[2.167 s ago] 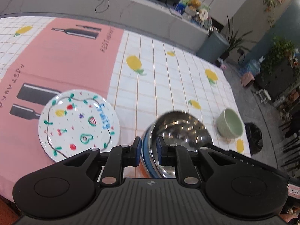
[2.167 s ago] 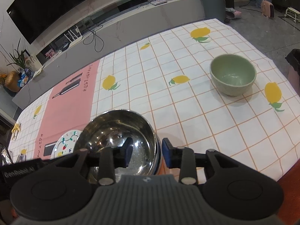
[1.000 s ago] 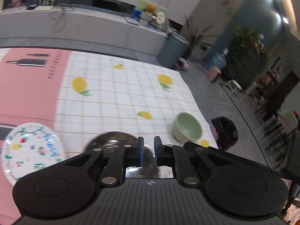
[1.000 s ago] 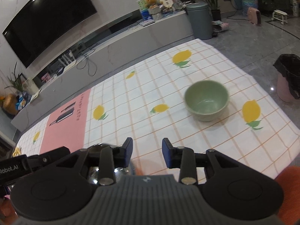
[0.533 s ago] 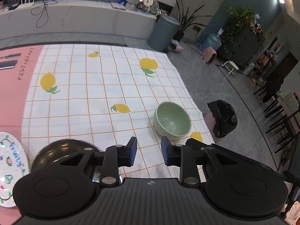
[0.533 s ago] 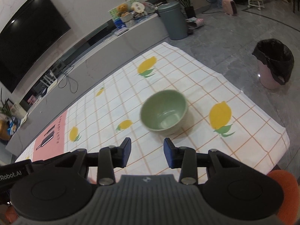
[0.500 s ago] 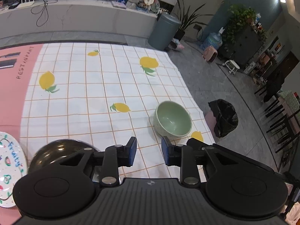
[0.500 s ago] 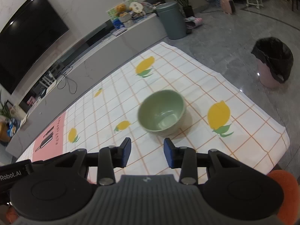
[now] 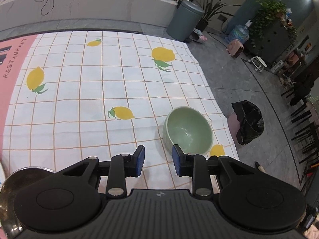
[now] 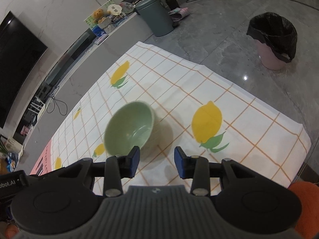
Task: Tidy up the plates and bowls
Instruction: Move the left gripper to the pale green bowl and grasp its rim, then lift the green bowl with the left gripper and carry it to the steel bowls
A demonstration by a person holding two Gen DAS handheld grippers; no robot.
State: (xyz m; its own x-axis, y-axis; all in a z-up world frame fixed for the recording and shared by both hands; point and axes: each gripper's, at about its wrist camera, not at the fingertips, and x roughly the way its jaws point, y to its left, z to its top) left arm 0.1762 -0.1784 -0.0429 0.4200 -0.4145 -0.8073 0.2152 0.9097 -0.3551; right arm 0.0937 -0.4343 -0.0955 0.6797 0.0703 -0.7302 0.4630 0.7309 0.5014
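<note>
A pale green bowl (image 9: 188, 131) stands upright near the right edge of the lemon-print tablecloth (image 9: 79, 83). My left gripper (image 9: 158, 161) is open and holds nothing; its right pad is just in front of the bowl's near left side. In the right wrist view the green bowl (image 10: 129, 129) lies just beyond the left finger of my right gripper (image 10: 156, 163), which is open with only cloth between its pads. The rim of a steel bowl (image 9: 9, 181) shows at the lower left, mostly hidden behind the left gripper's body.
The table's right edge (image 10: 259, 101) drops to a grey floor. On that floor stands a pink bin with a black bag (image 10: 273, 39), also in the left wrist view as the bin (image 9: 249, 123). A grey-green dustbin (image 9: 184, 20) and a low counter lie beyond the table.
The left jaws let go of the steel bowl and opened. Both grippers swung right and down; the green bowl is now closer, and the plate has left the view.
</note>
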